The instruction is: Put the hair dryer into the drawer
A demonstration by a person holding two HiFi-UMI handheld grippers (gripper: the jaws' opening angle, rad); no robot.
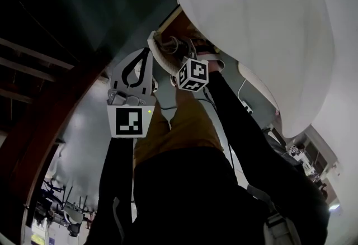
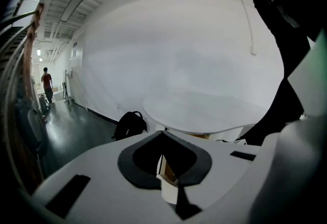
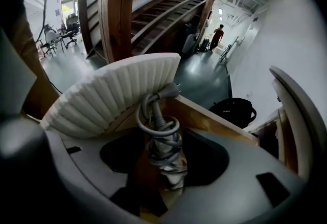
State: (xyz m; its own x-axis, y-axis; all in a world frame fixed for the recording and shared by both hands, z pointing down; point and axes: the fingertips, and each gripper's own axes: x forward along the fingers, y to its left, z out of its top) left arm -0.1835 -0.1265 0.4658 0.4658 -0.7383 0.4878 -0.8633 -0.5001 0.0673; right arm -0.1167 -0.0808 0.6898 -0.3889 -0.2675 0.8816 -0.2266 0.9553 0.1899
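Note:
The hair dryer [image 3: 115, 95] has a white ribbed diffuser and a handle wound with grey cord [image 3: 163, 141]. It stands over the open wooden drawer [image 3: 217, 115]. My right gripper [image 3: 163, 138] is open. The handle is between its jaws, and wood shows between the handle and the left pad. In the head view the diffuser [image 1: 160, 58] curves just beyond the right gripper's marker cube [image 1: 193, 74], at the drawer [image 1: 176, 21] under the table. My left gripper [image 1: 150, 48] is beside it, its fingertips meeting [image 2: 162, 133]; I see nothing gripped.
A large white round table [image 1: 257, 31] overhangs the drawer. A black backpack [image 3: 232, 110] lies on the dark floor by the white wall. A wooden staircase [image 3: 153, 8] rises behind. A person [image 2: 47, 85] stands far down the corridor. My own legs fill the head view's centre.

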